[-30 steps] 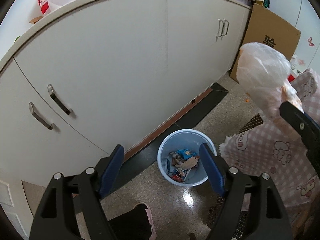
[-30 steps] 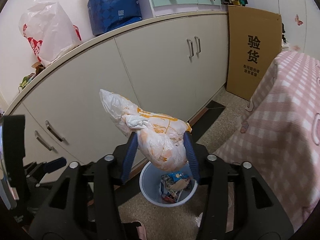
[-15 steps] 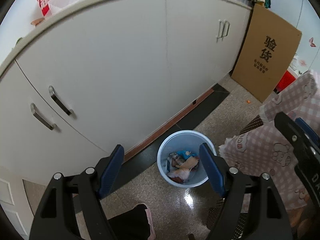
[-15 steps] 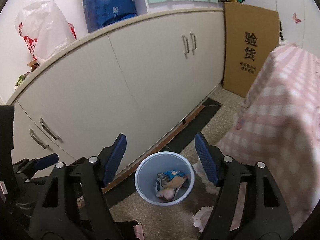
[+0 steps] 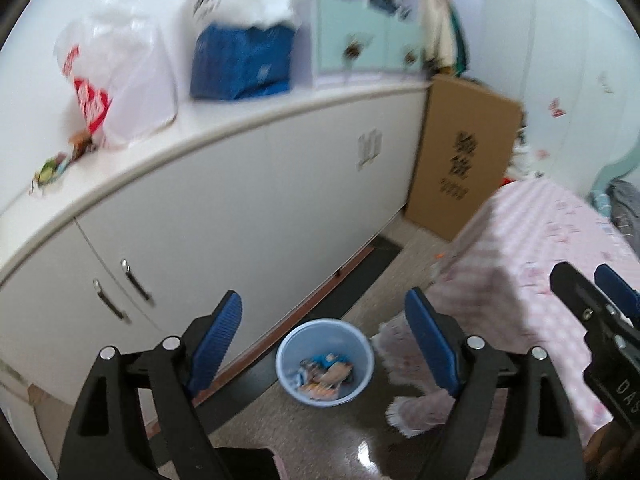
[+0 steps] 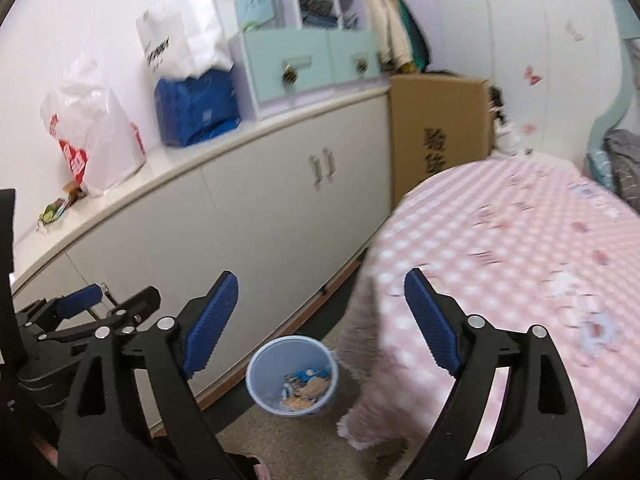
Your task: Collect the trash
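Both grippers, left [image 5: 324, 344] and right [image 6: 318, 320], jaws wide open, empty, held above blue trash bin [image 6: 260, 376]. Cardboard box [image 6: 438, 132] print: 验货.

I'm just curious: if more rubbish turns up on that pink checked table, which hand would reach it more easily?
Probably the right gripper: open, empty, and the pink checked tablecloth fills its view; the left gripper faces the pale blue bin.
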`<state>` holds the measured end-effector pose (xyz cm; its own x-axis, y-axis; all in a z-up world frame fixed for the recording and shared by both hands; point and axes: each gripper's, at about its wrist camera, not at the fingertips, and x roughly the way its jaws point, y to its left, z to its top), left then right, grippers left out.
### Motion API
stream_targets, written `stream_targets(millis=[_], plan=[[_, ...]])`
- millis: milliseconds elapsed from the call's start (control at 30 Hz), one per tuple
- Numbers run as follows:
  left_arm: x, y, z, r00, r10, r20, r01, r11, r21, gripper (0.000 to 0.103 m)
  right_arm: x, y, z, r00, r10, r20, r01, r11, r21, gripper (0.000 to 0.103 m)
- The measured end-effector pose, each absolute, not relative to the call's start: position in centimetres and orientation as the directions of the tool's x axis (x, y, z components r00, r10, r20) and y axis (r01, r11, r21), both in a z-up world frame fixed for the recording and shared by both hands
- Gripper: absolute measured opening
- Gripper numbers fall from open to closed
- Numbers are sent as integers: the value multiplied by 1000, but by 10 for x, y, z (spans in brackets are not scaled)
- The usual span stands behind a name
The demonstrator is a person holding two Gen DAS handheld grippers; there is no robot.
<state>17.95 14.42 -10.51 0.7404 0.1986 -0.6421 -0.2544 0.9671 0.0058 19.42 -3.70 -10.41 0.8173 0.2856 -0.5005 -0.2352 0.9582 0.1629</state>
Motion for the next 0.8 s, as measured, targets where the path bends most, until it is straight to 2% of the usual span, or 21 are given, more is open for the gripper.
stream_targets(millis=[400,800], plan=[[83,59,-23,888,91,-451,-93,995,18,89,80,-116,-44,906,178,-383,-124,979,162,91],[9,22,16,940,-25,-339,30,1000,8,94,-14,-150,-7,960,62,-274,-25,990,136,94]])
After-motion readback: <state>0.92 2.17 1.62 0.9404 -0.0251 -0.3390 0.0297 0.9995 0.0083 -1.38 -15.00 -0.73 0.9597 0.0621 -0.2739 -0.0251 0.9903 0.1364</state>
